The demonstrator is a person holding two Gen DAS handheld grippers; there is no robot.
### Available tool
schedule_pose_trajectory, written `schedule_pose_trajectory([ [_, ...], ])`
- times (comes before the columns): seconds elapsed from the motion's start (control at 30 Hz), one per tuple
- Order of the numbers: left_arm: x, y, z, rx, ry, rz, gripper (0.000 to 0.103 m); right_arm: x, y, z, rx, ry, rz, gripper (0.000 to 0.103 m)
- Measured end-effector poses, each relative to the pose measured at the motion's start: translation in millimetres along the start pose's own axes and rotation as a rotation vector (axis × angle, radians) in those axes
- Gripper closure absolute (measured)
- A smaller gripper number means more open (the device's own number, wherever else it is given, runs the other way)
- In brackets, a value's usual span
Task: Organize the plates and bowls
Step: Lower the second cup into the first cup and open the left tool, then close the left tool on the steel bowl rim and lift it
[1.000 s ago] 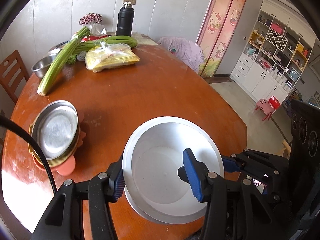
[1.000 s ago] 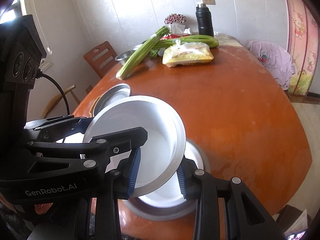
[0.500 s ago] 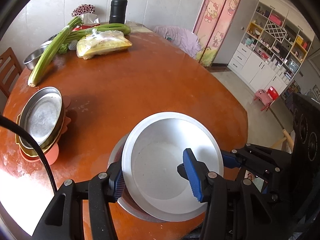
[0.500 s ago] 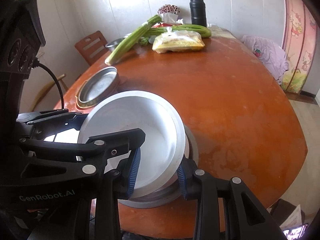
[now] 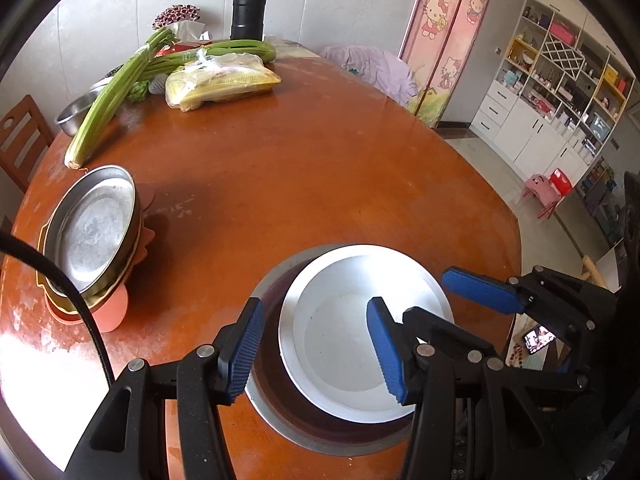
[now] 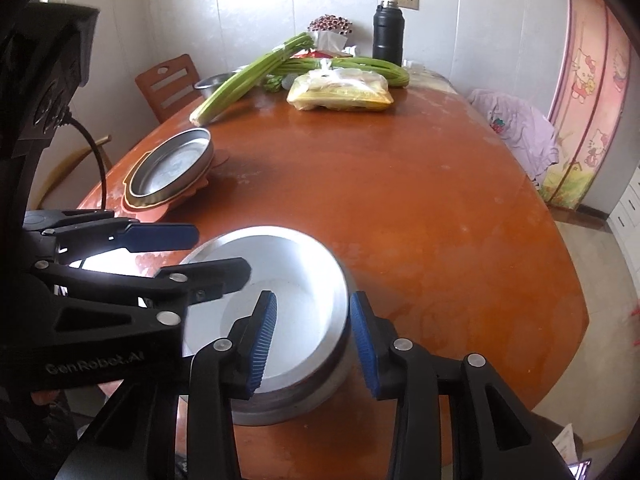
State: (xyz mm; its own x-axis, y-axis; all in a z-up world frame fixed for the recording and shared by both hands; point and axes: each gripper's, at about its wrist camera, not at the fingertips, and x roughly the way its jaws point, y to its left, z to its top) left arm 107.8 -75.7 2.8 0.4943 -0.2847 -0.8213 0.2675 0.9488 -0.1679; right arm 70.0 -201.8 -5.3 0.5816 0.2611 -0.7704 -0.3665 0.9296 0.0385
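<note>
Silvery bowl, probably blue-padded claw

Right in front of you, near the bench's front edge, the upper bowl sits nested in the lower bowl. Your left claw straddles the upper bowl's left rim, while your right claw straddles its right rim. To your left stands a stack of plates. At the far end lie celery and a food bag, with a flask behind them.
</note>
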Motion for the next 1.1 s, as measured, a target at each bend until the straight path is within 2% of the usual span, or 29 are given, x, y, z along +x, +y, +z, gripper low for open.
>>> schedule_pose_trajectory([
  [0.23,-7.0,8.5,-5.8,-0.003,-0.020,0.024,0.049,0.9,-11.7,-1.8,0.049,0.001,-0.001,0.055],
  [0.63,12.8,27.2,-16.8,-0.048,0.031,0.045,0.046,19.6,-24.5,-9.8,0.117,0.066,0.027,0.051],
  [0.83,21.4,34.9,-19.1,-0.079,0.037,0.026,0.034,31.0,-27.6,-12.1,0.155,0.104,0.094,0.047],
  [1.0,29.9,39.9,-19.8,-0.105,0.056,-0.018,0.032,41.2,-28.5,-13.4,0.186,0.143,0.155,0.046],
  [1.1,37.5,40.6,-21.5,-0.116,0.077,-0.029,0.031,47.5,-26.9,-15.7,0.181,0.160,0.162,0.047],
])
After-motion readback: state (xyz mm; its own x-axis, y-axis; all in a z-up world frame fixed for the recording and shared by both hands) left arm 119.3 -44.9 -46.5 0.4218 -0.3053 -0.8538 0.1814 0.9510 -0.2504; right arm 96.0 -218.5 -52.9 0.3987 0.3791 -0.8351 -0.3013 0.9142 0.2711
